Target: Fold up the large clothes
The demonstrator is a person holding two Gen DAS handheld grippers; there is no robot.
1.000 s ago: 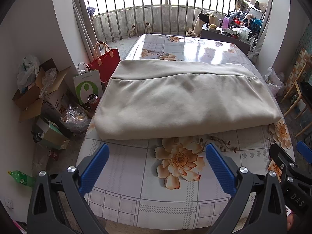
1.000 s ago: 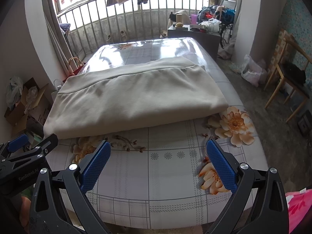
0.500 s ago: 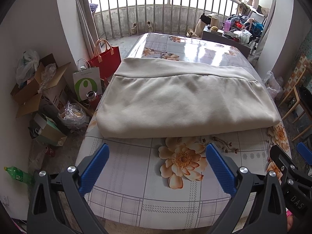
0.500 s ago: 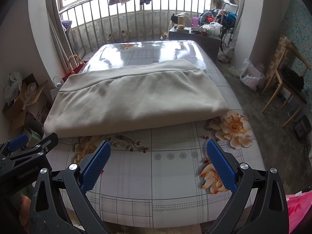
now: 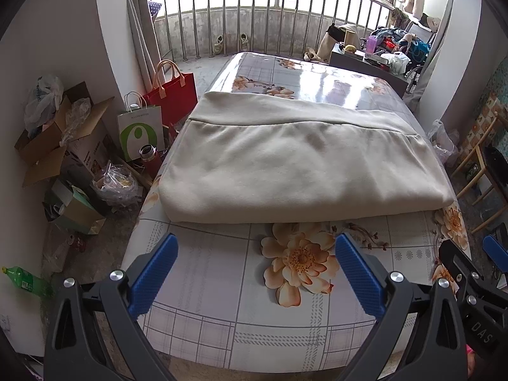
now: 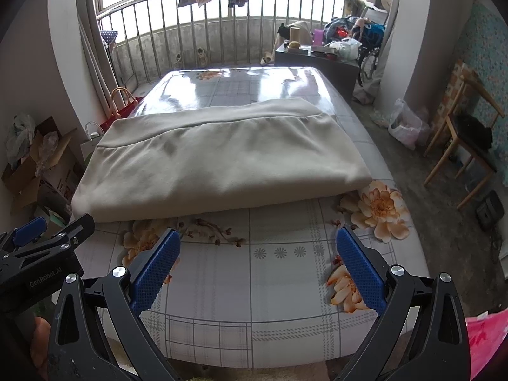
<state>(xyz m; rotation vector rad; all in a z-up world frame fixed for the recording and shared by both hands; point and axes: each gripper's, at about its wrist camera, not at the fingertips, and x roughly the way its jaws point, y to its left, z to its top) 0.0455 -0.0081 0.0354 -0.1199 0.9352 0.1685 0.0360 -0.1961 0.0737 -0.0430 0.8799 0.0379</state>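
Note:
A large beige garment point(image 5: 298, 162) point(image 6: 222, 162) lies folded into a wide flat rectangle across the middle of a bed covered with a flowered plastic sheet point(image 5: 254, 311) point(image 6: 270, 295). A seam band runs along its far edge. My left gripper point(image 5: 254, 247) hangs open over the bed's near end, short of the garment's near fold, with nothing between its blue pads. My right gripper point(image 6: 258, 243) is open too, also held back from the fold and empty. Each gripper shows at the edge of the other's view.
Left of the bed stand a red bag point(image 5: 173, 95), a white paper bag point(image 5: 139, 133), a flask, open boxes point(image 5: 54, 146) and a green bottle point(image 5: 25, 282). A railing point(image 6: 206, 31) closes the far end. A wooden chair point(image 6: 466, 155) and plastic bag point(image 6: 406, 123) stand right.
Both grippers have drawn back and risen a little from the garment, so more of the room's far end shows. The garment has not moved and both grippers stay open.

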